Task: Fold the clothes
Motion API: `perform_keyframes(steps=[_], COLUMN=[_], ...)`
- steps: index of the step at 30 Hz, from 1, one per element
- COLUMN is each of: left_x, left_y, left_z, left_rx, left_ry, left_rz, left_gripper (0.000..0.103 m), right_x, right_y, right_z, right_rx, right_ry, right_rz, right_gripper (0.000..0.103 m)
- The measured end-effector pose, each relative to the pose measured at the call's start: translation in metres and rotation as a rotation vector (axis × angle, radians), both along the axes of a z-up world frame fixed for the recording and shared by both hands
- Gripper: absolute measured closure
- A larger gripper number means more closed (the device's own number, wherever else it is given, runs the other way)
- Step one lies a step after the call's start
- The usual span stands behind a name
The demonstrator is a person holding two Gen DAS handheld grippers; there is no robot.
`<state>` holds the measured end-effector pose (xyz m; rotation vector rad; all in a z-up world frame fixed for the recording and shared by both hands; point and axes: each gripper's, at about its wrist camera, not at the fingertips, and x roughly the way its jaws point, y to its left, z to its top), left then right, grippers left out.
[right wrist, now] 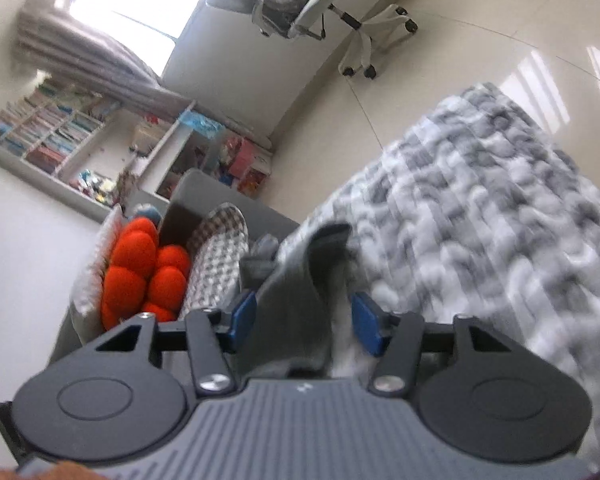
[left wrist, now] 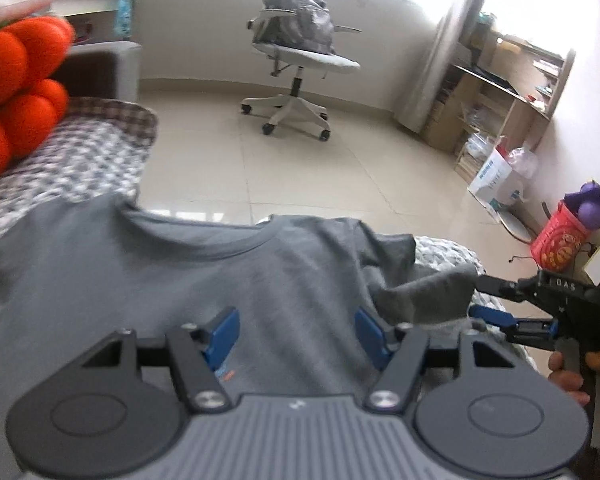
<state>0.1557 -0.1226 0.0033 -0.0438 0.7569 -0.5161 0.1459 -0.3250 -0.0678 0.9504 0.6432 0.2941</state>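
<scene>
Grey T-shirt [left wrist: 204, 276] spread on patterned blanket [right wrist: 480, 216]; left gripper [left wrist: 296, 334] wide above it, holding nothing; right gripper [right wrist: 304, 326] wide, sleeve [right wrist: 300, 280] between jaws.

A lived-in home bedroom: a bed with a grey-and-white patterned blanket [right wrist: 480, 216], orange plush cushions [left wrist: 16, 80] at its head corner, a swivel chair [left wrist: 296, 56] on tiled floor, cluttered shelves [left wrist: 496, 92] (boxes, books) beside curtained windows.

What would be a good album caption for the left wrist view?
Open left gripper over a grey cotton T-shirt on a patterned blanket, while the right gripper has its sleeve between its fingers.
</scene>
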Motion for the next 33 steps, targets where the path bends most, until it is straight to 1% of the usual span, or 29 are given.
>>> perform_keyframes(steps=[1,4,6,7,9,12,17,21,25,29,30,31,33], left_x=[0.005,0.02,0.028,0.031,0.036,0.042,0.046,0.046,0.045,0.042,0.043,0.044,0.046], left_y=[-0.007,-0.026,-0.036,-0.04,-0.047,-0.054,-0.061,-0.064,-0.069,-0.074,-0.075,-0.076,-0.078], left_z=[-0.005,-0.015,-0.021,-0.023,-0.028,-0.036,-0.044,-0.05,-0.055,-0.054,-0.053,-0.052,-0.05], left_rx=[-0.003,-0.006,-0.013,-0.02,-0.034,-0.051,-0.063,-0.059,-0.031,0.002,0.003,0.003,0.002], left_ry=[-0.002,-0.007,-0.015,-0.02,-0.028,-0.034,-0.054,-0.069,-0.104,-0.133,-0.135,-0.137,-0.137], left_rz=[-0.006,-0.016,-0.021,-0.022,-0.023,-0.019,-0.023,-0.027,-0.038,-0.054,-0.06,-0.066,-0.076], left_gripper=[0.042,0.047,0.05,0.051,0.052,0.053,0.053,0.053,0.053,0.052,0.052,0.052,0.053], right_x=[0.004,0.013,0.017,0.019,0.021,0.019,0.016,0.016,0.01,0.003,0.001,-0.002,-0.006], right_y=[-0.001,-0.002,0.0,0.001,0.003,0.005,-0.003,-0.023,-0.038,-0.05,-0.051,-0.051,-0.05], right_z=[0.0,0.0,0.0,0.0,0.0,0.006,0.023,0.025,0.014,-0.007,-0.009,-0.01,-0.007], right_rx=[0.006,0.012,0.004,-0.004,-0.024,-0.09,-0.232,-0.273,-0.336,-0.312,-0.293,-0.273,-0.245], right_ry=[-0.007,-0.018,-0.023,-0.026,-0.036,-0.065,-0.127,-0.117,-0.07,-0.015,-0.017,-0.019,-0.026], right_rz=[-0.004,-0.01,-0.011,-0.012,-0.017,-0.043,-0.128,-0.165,-0.229,-0.227,-0.222,-0.217,-0.21], right_gripper=[0.047,0.056,0.065,0.067,0.082,0.096,0.099,0.099,0.102,0.102,0.095,0.091,0.09])
